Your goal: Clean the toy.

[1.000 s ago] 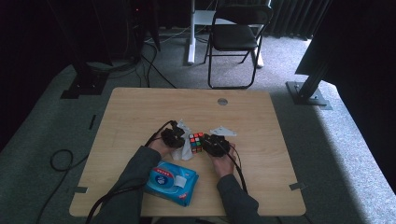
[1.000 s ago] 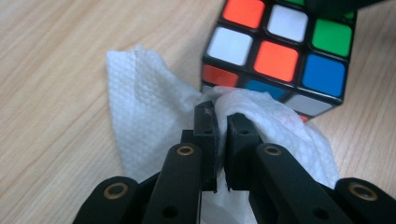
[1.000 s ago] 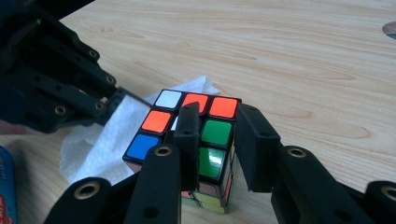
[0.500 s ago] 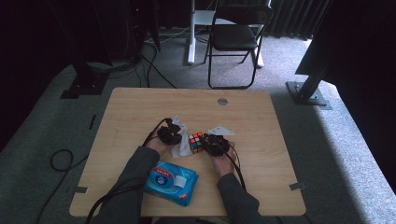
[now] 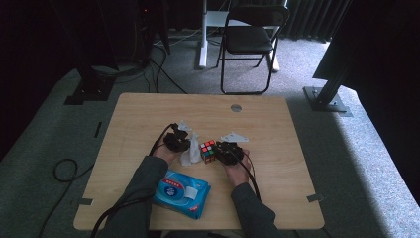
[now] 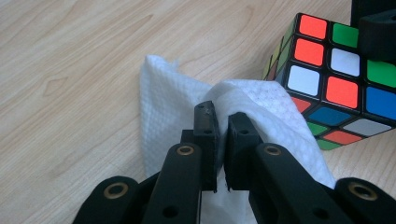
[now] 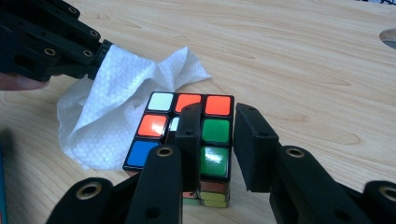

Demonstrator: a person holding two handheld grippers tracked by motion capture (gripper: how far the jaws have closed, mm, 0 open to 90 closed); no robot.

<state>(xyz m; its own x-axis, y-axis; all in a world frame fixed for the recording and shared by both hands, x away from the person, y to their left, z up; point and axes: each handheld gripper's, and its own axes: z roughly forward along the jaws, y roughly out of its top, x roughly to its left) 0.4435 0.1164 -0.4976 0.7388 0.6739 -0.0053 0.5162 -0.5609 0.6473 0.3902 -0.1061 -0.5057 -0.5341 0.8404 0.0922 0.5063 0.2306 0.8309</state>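
Cube point(image 7: 187, 135) sits on the table point(image 5: 277, 119) between your two grippers (touching the wipe point(image 6: 177, 102)). Your right gripper point(image 7: 217, 140) clamps the cube's edge column between its jaws; your left gripper point(image 6: 223, 128) pinches a wipe fold, jaws nearly closed.

A crumpled white wipe point(image 6: 243, 100) sits pinched in the left claw point(image 6: 223, 122), touching a scrambled Rubik's cube point(image 7: 187, 135) gripped by the right claw point(image 7: 218, 122).

Left tongs point(image 6: 222, 122) clamped, right tongs point(image 7: 219, 140) gripping.
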